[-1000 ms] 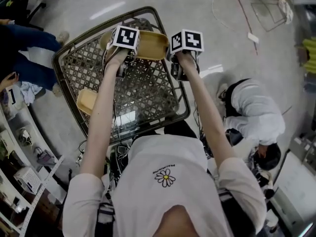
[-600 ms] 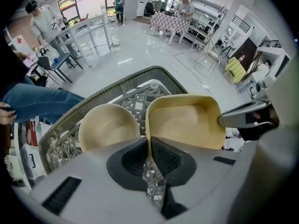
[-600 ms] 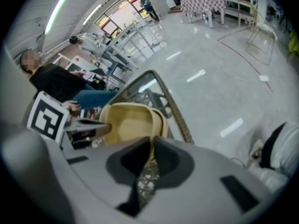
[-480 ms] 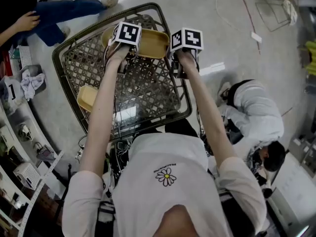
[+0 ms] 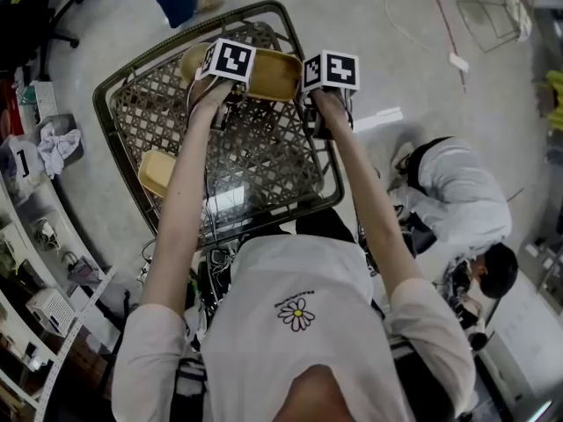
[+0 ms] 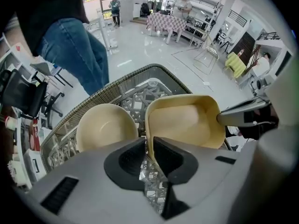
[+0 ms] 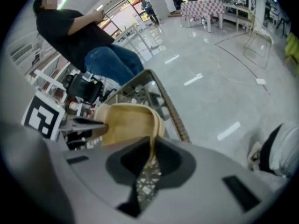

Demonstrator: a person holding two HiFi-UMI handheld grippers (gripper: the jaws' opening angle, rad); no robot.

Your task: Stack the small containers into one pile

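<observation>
At basket (image 5: 255, 156) far edge: right tool (image 7: 150, 148) clamps rectangular dish (image 6: 187, 120) rim; left tool (image 6: 148, 148) just opening, rim between; round bowl (image 6: 105, 125), tub (image 5: 157, 172) unstacked.

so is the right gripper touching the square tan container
Touching. The right gripper view shows the right gripper with both jaws closed on the rim of the square tan container.

A large open indoor hall set up as a lab-like workspace: a pale polished floor (image 5: 352, 33) mirroring ceiling lights, open shelving (image 5: 84, 322) crowded with equipment, a black office chair (image 6: 21, 97), a distant desk under checked cloth (image 6: 166, 21), and metal racks (image 6: 202, 7) behind.
</observation>
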